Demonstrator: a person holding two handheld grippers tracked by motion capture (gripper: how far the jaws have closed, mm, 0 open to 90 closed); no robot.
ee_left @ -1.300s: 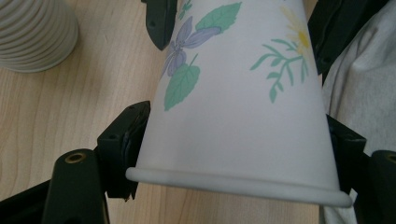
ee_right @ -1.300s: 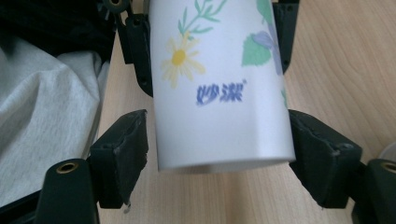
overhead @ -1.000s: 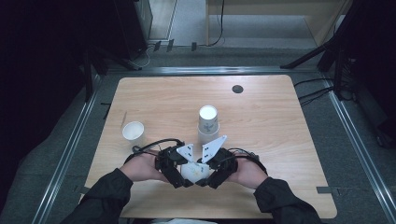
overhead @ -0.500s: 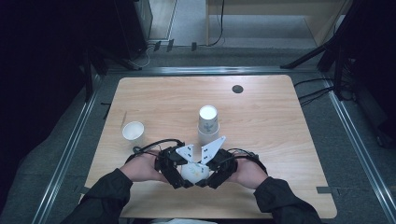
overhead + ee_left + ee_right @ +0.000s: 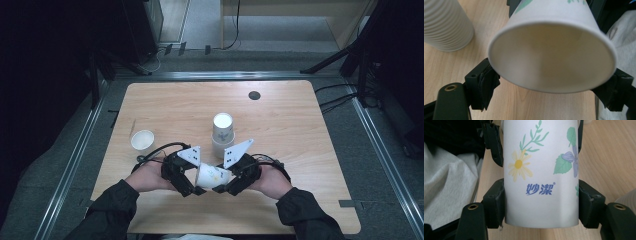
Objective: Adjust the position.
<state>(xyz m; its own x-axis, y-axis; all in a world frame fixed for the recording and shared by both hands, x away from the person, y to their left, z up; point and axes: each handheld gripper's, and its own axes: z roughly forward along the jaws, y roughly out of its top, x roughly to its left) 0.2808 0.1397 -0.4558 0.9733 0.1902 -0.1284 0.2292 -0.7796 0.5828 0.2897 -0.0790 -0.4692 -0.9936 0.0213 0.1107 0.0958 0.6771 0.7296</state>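
Mid-handover just in front of the stacked cups [image 5: 222, 134]: flowered paper cup [image 5: 212, 176] clamped near its base by right gripper [image 5: 226, 186], left gripper [image 5: 196, 189] just opening wide around the rim, not pressing; next, left drawn clear.

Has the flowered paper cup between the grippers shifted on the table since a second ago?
No. In the high view the flowered paper cup lies at the same spot below the upright cup stack, which has not moved either.
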